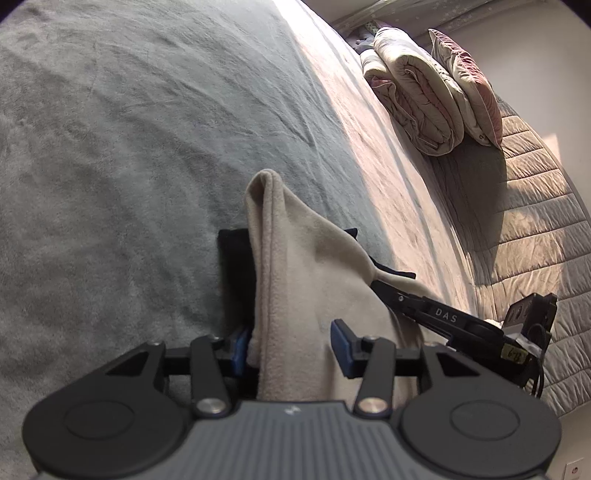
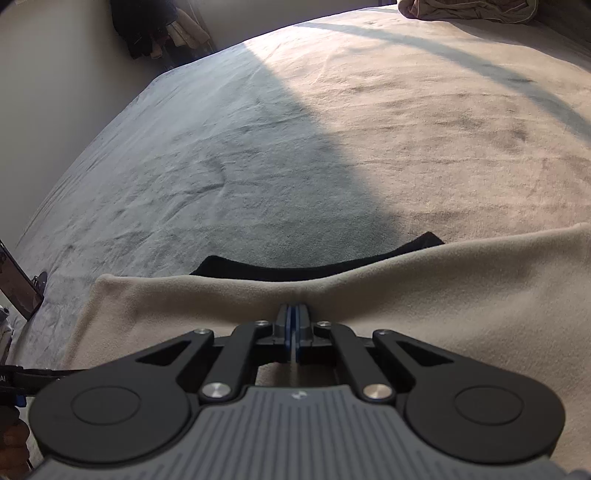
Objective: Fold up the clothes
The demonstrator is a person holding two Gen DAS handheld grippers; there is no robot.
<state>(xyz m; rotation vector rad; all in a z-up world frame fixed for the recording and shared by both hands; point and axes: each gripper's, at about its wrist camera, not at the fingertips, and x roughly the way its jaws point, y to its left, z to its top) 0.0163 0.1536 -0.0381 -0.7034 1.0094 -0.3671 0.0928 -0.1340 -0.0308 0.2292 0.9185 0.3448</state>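
Observation:
A beige fleece garment (image 1: 295,266) is lifted over the bed, folded into a ridge. My left gripper (image 1: 290,349) is open; its blue pads (image 1: 341,349) stand apart with the fleece draped between them. My right gripper (image 2: 294,325) is shut on the beige fleece (image 2: 406,295) at its edge; it also shows in the left wrist view (image 1: 380,286) pinching the cloth. A black garment (image 2: 314,267) lies flat on the bed under the fleece and shows in the left wrist view (image 1: 236,266).
The bed is covered with a grey plush blanket (image 1: 129,147), half in sunlight (image 2: 424,122). A folded quilt (image 1: 417,96) and a pillow (image 1: 469,85) sit at the head of the bed by a padded headboard (image 1: 535,221). Dark clothes hang by the wall (image 2: 147,26).

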